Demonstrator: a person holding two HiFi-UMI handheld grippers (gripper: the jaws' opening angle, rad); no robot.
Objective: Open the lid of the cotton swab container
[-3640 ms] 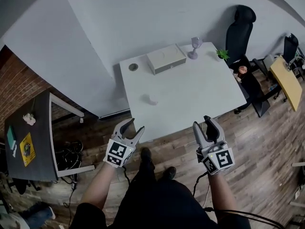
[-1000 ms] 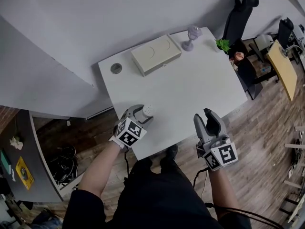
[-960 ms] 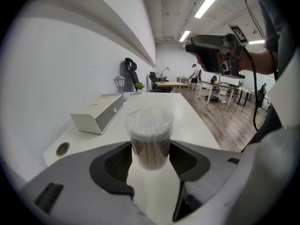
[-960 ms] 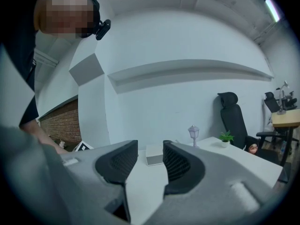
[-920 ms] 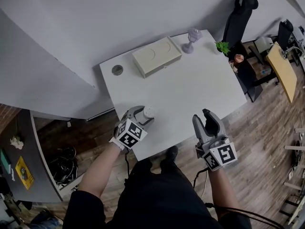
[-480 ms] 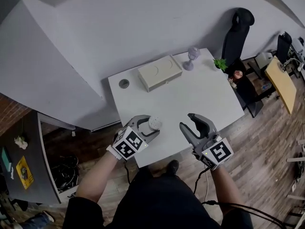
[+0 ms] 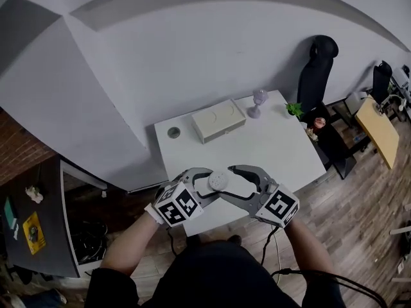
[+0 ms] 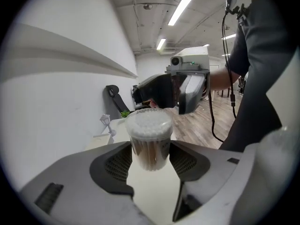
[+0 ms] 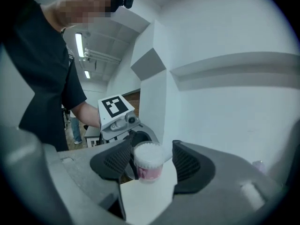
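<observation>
The cotton swab container [image 7: 219,179] is held over the front edge of the white table [image 7: 276,140]. It is clamped at its sides between the pads of the left gripper [image 8: 150,159], as it was a second ago. The right gripper [image 7: 229,182] was then kept off to the right of the table's front edge, with its jaws nearly together and nothing between them. It has since been brought across to face the left gripper. Its jaws are now spread wide, and the top of the container is seen between them, with a gap left at one pad. The lid is seated on the container.
</observation>
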